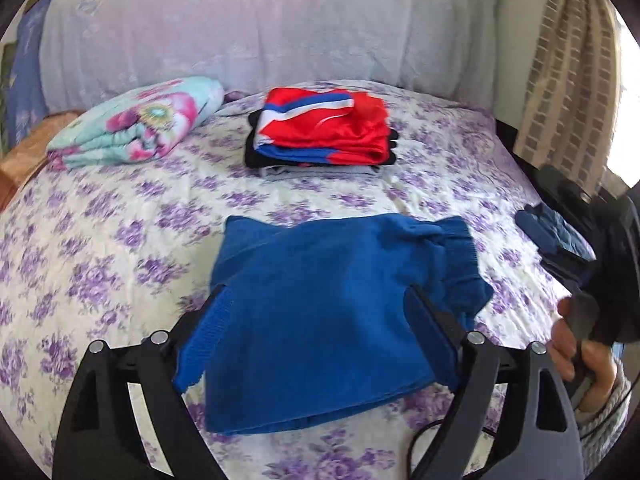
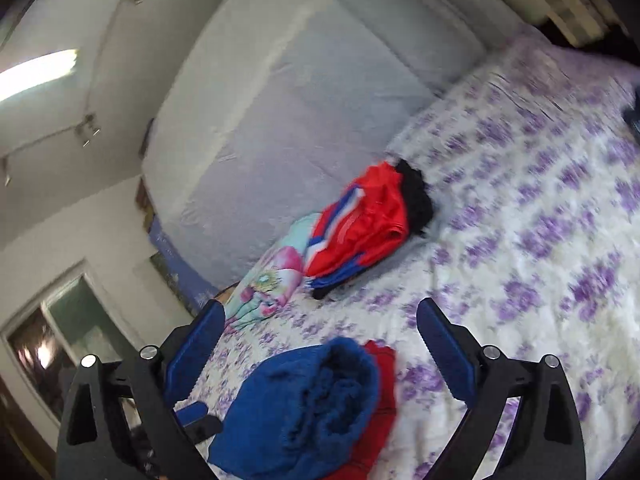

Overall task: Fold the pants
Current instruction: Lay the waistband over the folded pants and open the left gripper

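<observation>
Your left wrist camera looks forward and somewhat down along its fingers, close over the blue pants [image 1: 320, 320] on the bed [image 1: 100, 240], facing the headboard [image 1: 240, 32]. Your right wrist camera looks about level and rolled hard, so the bed tilts steeply; wall and ceiling light [image 2: 36, 72] fill its left. Both views share the red stack [image 1: 324, 128] and the floral blanket [image 1: 136, 124] ahead.

A home bedroom: a bed under a purple-flowered white quilt [image 1: 120, 248], a padded pale headboard [image 1: 260, 28], stacked folded clothes [image 1: 320, 132].
</observation>
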Motion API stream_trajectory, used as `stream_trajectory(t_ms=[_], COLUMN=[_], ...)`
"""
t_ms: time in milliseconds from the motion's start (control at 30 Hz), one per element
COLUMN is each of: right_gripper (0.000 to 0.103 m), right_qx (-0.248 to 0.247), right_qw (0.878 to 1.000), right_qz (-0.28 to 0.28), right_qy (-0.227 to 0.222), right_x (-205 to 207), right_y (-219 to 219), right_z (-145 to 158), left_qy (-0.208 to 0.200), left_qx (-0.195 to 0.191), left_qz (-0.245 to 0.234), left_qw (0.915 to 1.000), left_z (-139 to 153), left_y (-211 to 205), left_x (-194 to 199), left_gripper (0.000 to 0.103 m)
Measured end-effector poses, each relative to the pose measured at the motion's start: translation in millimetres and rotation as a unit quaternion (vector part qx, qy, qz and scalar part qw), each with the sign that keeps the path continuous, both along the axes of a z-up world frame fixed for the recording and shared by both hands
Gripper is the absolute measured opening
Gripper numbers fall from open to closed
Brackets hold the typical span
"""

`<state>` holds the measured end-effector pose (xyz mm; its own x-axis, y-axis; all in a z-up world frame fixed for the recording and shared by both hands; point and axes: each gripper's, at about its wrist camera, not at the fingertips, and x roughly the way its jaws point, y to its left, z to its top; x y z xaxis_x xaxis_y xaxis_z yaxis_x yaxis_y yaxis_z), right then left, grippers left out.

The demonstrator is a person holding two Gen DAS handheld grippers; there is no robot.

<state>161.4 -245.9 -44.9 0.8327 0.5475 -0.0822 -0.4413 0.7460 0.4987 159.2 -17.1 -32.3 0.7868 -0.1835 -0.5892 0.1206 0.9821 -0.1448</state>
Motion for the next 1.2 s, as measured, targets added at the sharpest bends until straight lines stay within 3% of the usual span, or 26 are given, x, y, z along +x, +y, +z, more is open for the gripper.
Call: stream_trajectory(t_ms=[100, 167, 233, 267, 333, 367, 467, 567, 700, 767, 900, 1033, 1100, 1167, 1200], right_gripper=[0.087, 0.085, 0.085, 0.085, 0.095, 0.100, 0.100, 0.100, 0.099, 0.097, 0.091, 0.091, 0.091, 0.093, 0.098], right_qx=[-0.093, -0.165, -0.219, -0.223, -0.195, -0.192, -0.173, -0.145, -0.158, -0.196, -0.300, -0.336, -0.344, -0.346, -0.344], right_qw=[0.995, 0.986, 0.968, 0.961, 0.956, 0.955, 0.954, 0.964, 0.982, 0.979, 0.950, 0.934, 0.926, 0.914, 0.912], right_qz=[0.021, -0.013, -0.043, -0.040, -0.022, -0.017, 0.004, 0.006, -0.010, 0.016, 0.083, 0.121, 0.133, 0.162, 0.175], right_qy=[-0.017, 0.029, 0.120, 0.158, 0.217, 0.227, 0.245, 0.221, 0.102, 0.055, 0.009, 0.029, 0.076, 0.132, 0.135], right_x=[-4.8, 6.6, 28.4, 38.0, 51.0, 54.5, 60.2, 52.7, 21.1, 9.8, -9.0, -10.1, 2.6, 18.1, 18.9], right_y=[38.4, 54.4, 56.1, 50.2, 28.6, 22.5, 15.8, 13.3, 28.9, 55.3, 119.3, 143.2, 142.5, 139.7, 140.5], right_z=[9.2, 0.1, -21.0, -33.7, -50.9, -55.2, -62.2, -53.0, -4.3, 12.5, 14.6, -6.2, -24.3, -47.3, -50.2], left_qy=[0.008, 0.018, 0.041, 0.056, 0.078, 0.091, 0.107, 0.085, 0.031, 0.025, 0.050, 0.098, 0.121, 0.138, 0.148], left_qx=[-0.022, -0.007, 0.010, 0.014, 0.005, -0.019, -0.069, -0.071, -0.066, -0.065, -0.039, 0.009, 0.024, 0.020, 0.000], left_qz=[0.029, 0.037, 0.039, 0.036, 0.033, 0.026, 0.013, 0.013, 0.021, 0.023, 0.017, 0.021, 0.016, 0.025, 0.025], left_qw=[0.9993, 0.9991, 0.9983, 0.9977, 0.9964, 0.9954, 0.9918, 0.9937, 0.9971, 0.9973, 0.9978, 0.9949, 0.9922, 0.9899, 0.9887], left_z=[-6.2, -15.8, -32.2, -42.4, -61.0, -67.1, -71.5, -62.4, -27.0, -9.6, 0.2, -23.8, -41.5, -59.1, -67.3], left_y=[25.4, 30.2, 30.7, 31.4, 37.1, 42.6, 55.9, 58.5, 68.8, 71.5, 63.6, 52.6, 51.9, 59.7, 65.3], left_x=[3.5, 7.7, 10.8, 13.1, 15.0, 17.1, 20.1, 11.3, 10.8, 29.9, 87.9, 124.3, 134.8, 144.4, 150.1], left_gripper=[0.085, 0.085, 0.085, 0.087, 0.097, 0.099, 0.099, 0.098, 0.098, 0.098, 0.098, 0.098, 0.099, 0.099, 0.099])
